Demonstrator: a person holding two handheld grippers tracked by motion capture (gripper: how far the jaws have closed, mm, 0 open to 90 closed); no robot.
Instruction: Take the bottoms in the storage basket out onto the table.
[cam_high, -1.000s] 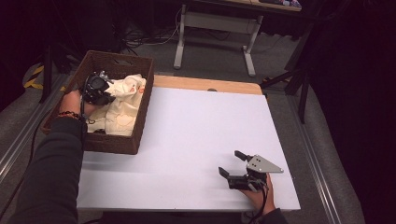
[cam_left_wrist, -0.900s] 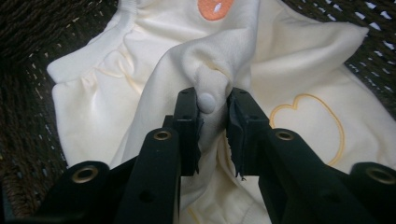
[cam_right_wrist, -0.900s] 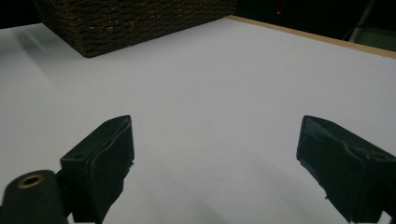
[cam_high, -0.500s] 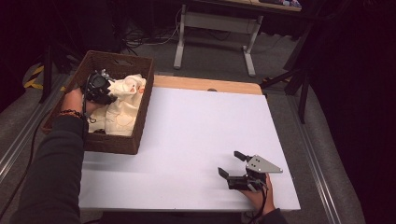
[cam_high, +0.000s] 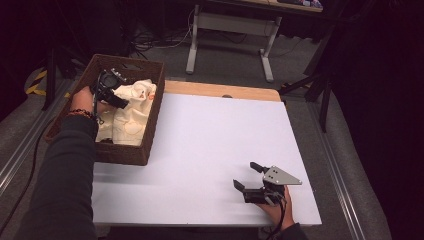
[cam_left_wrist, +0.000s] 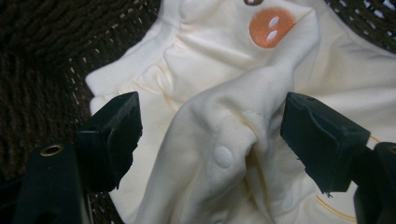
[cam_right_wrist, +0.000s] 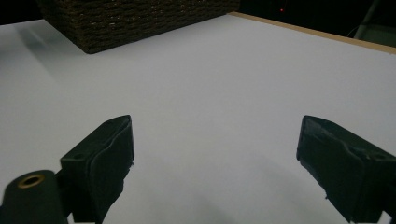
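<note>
Left gripper (cam_high: 121, 100): held over the woven basket (cam_high: 150, 125) at the table's far left corner. The dark-sleeved forearm runs up the left edge of the high view; the hand (cam_high: 82, 97) grips the body from the outer side, wrist bent inward, a beaded band at the wrist. Jaws point toward the basket's middle and slightly down. Jaws have just been opening and now stand wide apart. In the left gripper view (cam_left_wrist: 210, 130) a raised fold of the cream garment (cam_left_wrist: 224, 149) lies between the two black pads, with a gap on each side; neither pad presses it. Nothing held.

Cream garment (cam_high: 131, 112): soft, crumpled, inside the basket, directly ahead of and beneath the left gripper. A white snap fastener (cam_left_wrist: 223, 157) sits on the fold between the jaws; an orange round patch (cam_left_wrist: 272, 27) with two pale marks lies farther ahead, past the jaw tips. Dark basket weave (cam_left_wrist: 42, 60) shows to the left of the left pad.

Right gripper (cam_high: 249, 177): at the near right part of the white table (cam_high: 210, 135), well apart from the basket. The hand (cam_high: 275, 207) comes in from the bottom edge and holds it low over the surface, jaws level and pointing left toward the basket. Grey three-cornered plate on top. Jaws spread wide in the right gripper view (cam_right_wrist: 215, 158), bare tabletop between them; the basket's side (cam_right_wrist: 140, 21) stands far ahead, to the upper left. Nothing held.
</note>
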